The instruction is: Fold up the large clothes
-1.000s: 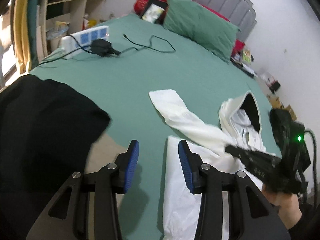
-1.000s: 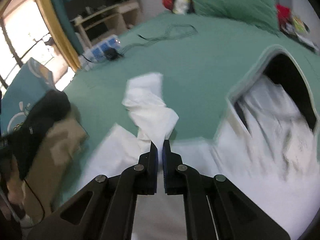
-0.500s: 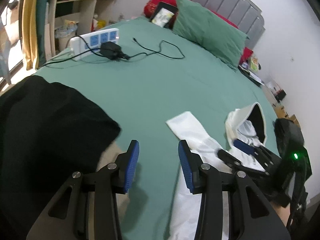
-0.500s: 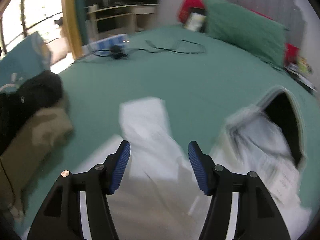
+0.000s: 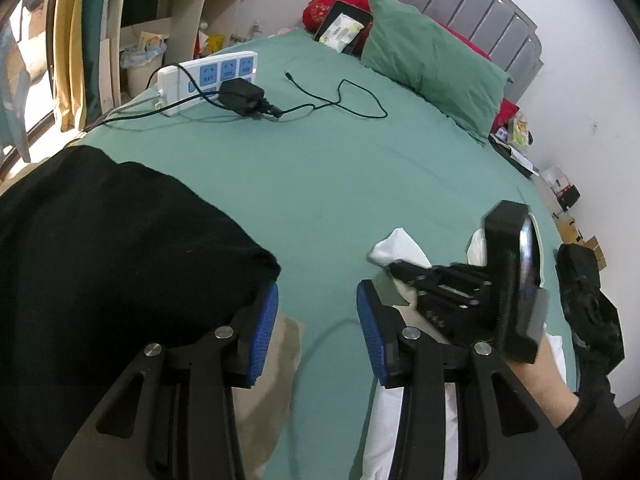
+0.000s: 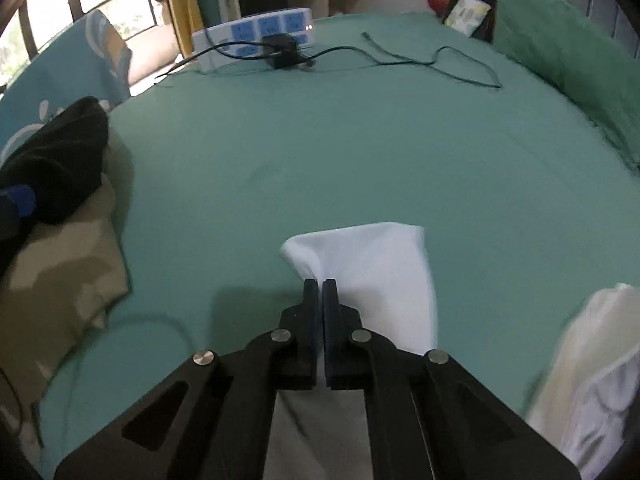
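Nearest, in the right wrist view: right hand-held gripper (image 6: pixel 322 286) clenched, pads pinched together on the near edge of the white sleeve (image 6: pixel 368 268) of the white garment (image 6: pixel 592 360), cuff end lying flat on the green bed sheet (image 6: pixel 320 152)

Rest of the white garment bunched at the lower right of that view, just beside the sleeve

Left hand-held gripper (image 5: pixel 318 332) released, blue pads (image 5: pixel 266 328) apart with nothing between them, only bare green sheet and a tan edge below

Seen from the left wrist: right gripper body just right of the left gripper's right pad, held in a hand (image 5: pixel 544 376) with a black cuff, its tips on the sleeve end (image 5: pixel 396 246)

Black garment (image 5: pixel 112 248) heaped at the left, its edge reaching the left pad; camouflage cloth (image 6: pixel 60 276) beneath it, near the bed's left edge

Beyond the sleeve cuff: a wide open stretch of bare sheet across the middle of the bed

Farther: black charger (image 5: pixel 242 98) plugged into a white power strip (image 5: pixel 208 80) near the far left edge, thin cable (image 5: pixel 340 100) looping across the sheet

Farthest: green pillow (image 5: pixel 432 64), red cushion (image 5: pixel 332 0), grey headboard (image 5: pixel 460 0); shelving (image 5: pixel 168 20) past the bed's left side
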A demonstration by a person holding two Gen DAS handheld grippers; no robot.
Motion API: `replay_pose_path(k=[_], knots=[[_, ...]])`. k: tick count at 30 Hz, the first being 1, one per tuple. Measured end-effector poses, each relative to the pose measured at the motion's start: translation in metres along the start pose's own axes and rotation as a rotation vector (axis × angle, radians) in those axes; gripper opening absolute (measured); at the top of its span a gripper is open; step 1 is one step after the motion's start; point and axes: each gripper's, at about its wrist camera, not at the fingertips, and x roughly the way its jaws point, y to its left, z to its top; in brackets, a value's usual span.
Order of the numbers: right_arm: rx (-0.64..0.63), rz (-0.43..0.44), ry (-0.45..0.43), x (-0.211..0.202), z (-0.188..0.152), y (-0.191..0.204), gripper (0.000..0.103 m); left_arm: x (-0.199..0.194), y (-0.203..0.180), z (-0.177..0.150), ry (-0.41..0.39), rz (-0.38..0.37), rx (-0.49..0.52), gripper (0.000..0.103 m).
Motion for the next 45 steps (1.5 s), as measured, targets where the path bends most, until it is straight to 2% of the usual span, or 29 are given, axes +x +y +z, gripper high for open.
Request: replay_pose_path(k=[2,5,12,16,18,20,23,24,26,29,31,33,35,36,38,40,43,45], knots=[[-0.002,-0.041,-0.042,-0.023,-0.001,-0.008,0.002,0.0,-0.008,-0.002,-0.004,-0.006,0.02,0.043],[0.018,-0.099,-0.136,-0.079,-0.014,-0.024,0.002,0.004,-0.025,-0.008,0.007,-0.015,0.072,0.043],[0.125,-0.176,-0.315,-0.21,-0.055,-0.062,0.002,0.028,-0.062,-0.03,0.085,-0.02,0.163,0.043],[0.202,-0.208,-0.367,-0.267,-0.088,-0.092,0.002,0.045,-0.081,-0.045,0.134,-0.032,0.193,0.043],[0.248,-0.23,-0.367,-0.29,-0.112,-0.111,0.002,0.05,-0.088,-0.051,0.153,-0.034,0.21,0.043],[0.285,-0.222,-0.371,-0.298,-0.128,-0.126,0.002,0.058,-0.097,-0.059,0.175,-0.034,0.23,0.043],[0.355,-0.191,-0.373,-0.304,-0.169,-0.151,0.003,0.066,-0.103,-0.067,0.203,-0.024,0.251,0.043],[0.377,-0.154,-0.365,-0.301,-0.187,-0.161,0.003,0.069,-0.105,-0.07,0.208,-0.02,0.259,0.043],[0.434,-0.121,-0.302,-0.285,-0.216,-0.176,0.004,0.074,-0.108,-0.077,0.223,-0.001,0.283,0.043],[0.564,-0.166,-0.153,-0.256,-0.262,-0.196,0.005,0.08,-0.109,-0.084,0.244,0.022,0.301,0.043],[0.647,-0.169,-0.123,-0.251,-0.292,-0.203,0.007,0.083,-0.109,-0.087,0.25,0.032,0.306,0.043],[0.703,-0.173,-0.106,-0.25,-0.316,-0.207,0.011,0.085,-0.108,-0.087,0.252,0.034,0.31,0.043],[0.733,-0.203,-0.089,-0.253,-0.332,-0.209,0.024,0.087,-0.109,-0.088,0.248,0.035,0.315,0.043],[0.748,-0.216,-0.091,-0.255,-0.335,-0.209,0.027,0.087,-0.108,-0.089,0.246,0.033,0.318,0.043],[0.748,-0.218,-0.117,-0.26,-0.333,-0.214,0.046,0.088,-0.108,-0.088,0.242,0.028,0.321,0.043],[0.728,-0.212,-0.143,-0.261,-0.323,-0.22,0.058,0.089,-0.106,-0.088,0.238,0.024,0.317,0.043],[0.652,-0.187,-0.164,-0.253,-0.292,-0.226,0.058,0.09,-0.107,-0.088,0.24,0.03,0.318,0.043],[0.578,-0.178,-0.149,-0.238,-0.27,-0.226,0.058,0.092,-0.11,-0.089,0.243,0.042,0.338,0.044]])
